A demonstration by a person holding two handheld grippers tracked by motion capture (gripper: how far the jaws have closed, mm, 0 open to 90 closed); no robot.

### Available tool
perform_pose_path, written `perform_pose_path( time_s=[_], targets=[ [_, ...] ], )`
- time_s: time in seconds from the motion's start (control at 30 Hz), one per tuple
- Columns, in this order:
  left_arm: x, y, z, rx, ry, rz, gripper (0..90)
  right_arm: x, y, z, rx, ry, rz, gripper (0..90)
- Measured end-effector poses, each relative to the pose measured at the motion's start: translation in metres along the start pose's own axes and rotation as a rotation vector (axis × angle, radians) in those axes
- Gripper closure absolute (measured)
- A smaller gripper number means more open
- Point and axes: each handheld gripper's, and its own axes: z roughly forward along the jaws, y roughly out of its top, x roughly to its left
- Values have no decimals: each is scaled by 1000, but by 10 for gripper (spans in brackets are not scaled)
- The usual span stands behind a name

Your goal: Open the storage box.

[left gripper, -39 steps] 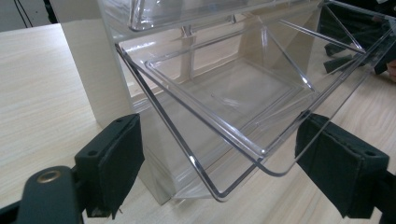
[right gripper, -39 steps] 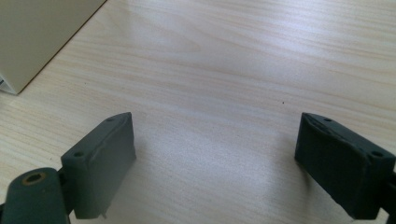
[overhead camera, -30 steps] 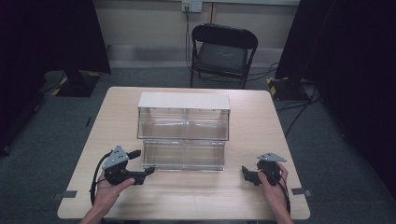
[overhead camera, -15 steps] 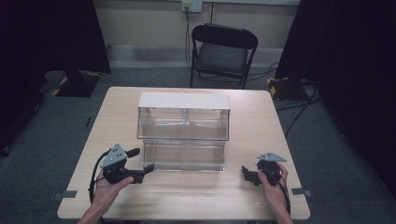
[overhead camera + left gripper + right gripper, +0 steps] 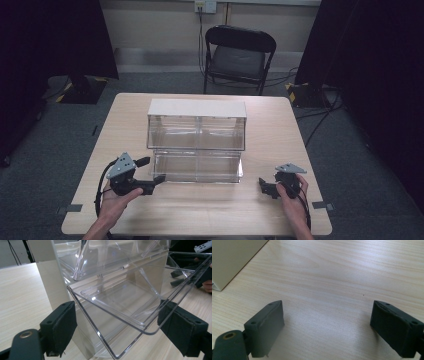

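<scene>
At the table's near left, the left gripper [image 5: 159, 179] has its jaws spread wide on either side of the front left corner of a clear two-tier bin [image 5: 197, 167], whose long axis runs across the table. The bin's lower tray lip [image 5: 150, 331] lies between the jaws, untouched. Well apart to the right, the right gripper [image 5: 262, 185] rests over bare table [image 5: 332, 282], jaws also spread and empty, so the left hand is nearer.

Bare table [image 5: 260, 210] along our near edge, open between both hands. Clear bin unit [image 5: 197, 137] blocks the centre; its lower tray [image 5: 120, 302] juts between the left gripper [image 5: 152, 184] pads. Right gripper [image 5: 327, 322] faces unobstructed wood.
</scene>
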Motion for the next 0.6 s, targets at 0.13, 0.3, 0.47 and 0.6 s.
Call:
perform_pose_path(
  time_s=[0.13,0.3,0.47,0.6],
  targets=[
    [0,-1,2,6,-4,-3,155,0,0,0,0,0,-1,109],
    [0,0,1,3,-1,-5,155,0,0,0,0,0,0,109],
    [0,2,0,-2,-1,-16,155,0,0,0,0,0,-1,109],
    [2,4,0,1,-2,0,153,0,0,0,0,0,0,109]
  ],
)
